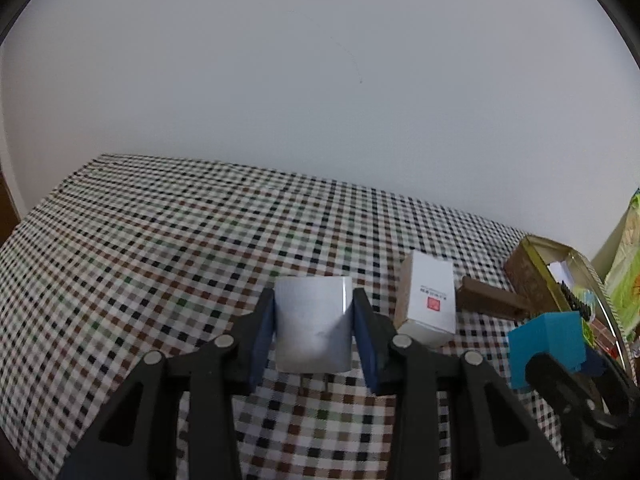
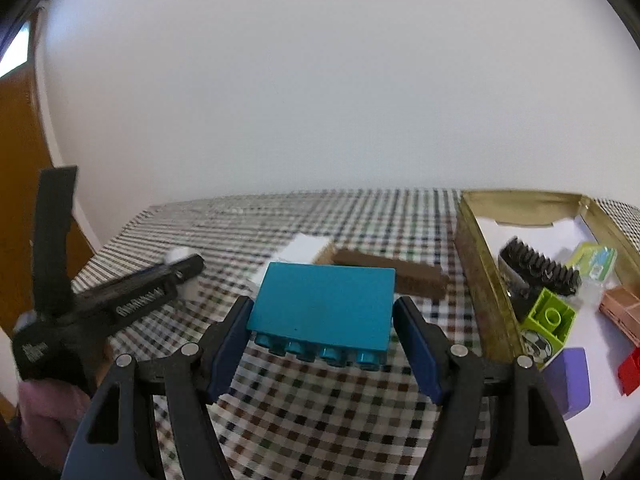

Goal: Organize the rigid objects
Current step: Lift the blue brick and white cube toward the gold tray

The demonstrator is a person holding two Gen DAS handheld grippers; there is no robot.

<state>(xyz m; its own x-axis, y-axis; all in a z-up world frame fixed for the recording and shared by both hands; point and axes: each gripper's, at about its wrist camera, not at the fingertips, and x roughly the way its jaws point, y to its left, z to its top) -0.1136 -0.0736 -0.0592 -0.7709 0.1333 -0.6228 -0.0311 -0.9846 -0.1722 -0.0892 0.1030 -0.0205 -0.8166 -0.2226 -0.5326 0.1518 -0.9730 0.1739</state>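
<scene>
My left gripper point(image 1: 314, 297) is shut on a white plug adapter point(image 1: 314, 328), its pads pressing both sides and two prongs showing underneath. In the right wrist view the left gripper point(image 2: 182, 266) reaches in from the left with the adapter point(image 2: 176, 254) white at its tip. My right gripper point(image 2: 322, 306) is shut on a teal building brick point(image 2: 324, 300), studs facing the camera, held over the checked cloth. In the left wrist view the same brick point(image 1: 546, 342) shows at the right edge, with the right gripper's dark body below it.
An open gold tin point(image 2: 472, 264) at the right holds a black toothed piece point(image 2: 540, 270), a green brick point(image 2: 550, 318), and red, purple and copper blocks. A white box point(image 1: 430, 300) and a brown bar point(image 1: 494, 301) lie on the cloth point(image 1: 160, 248). A wall stands behind.
</scene>
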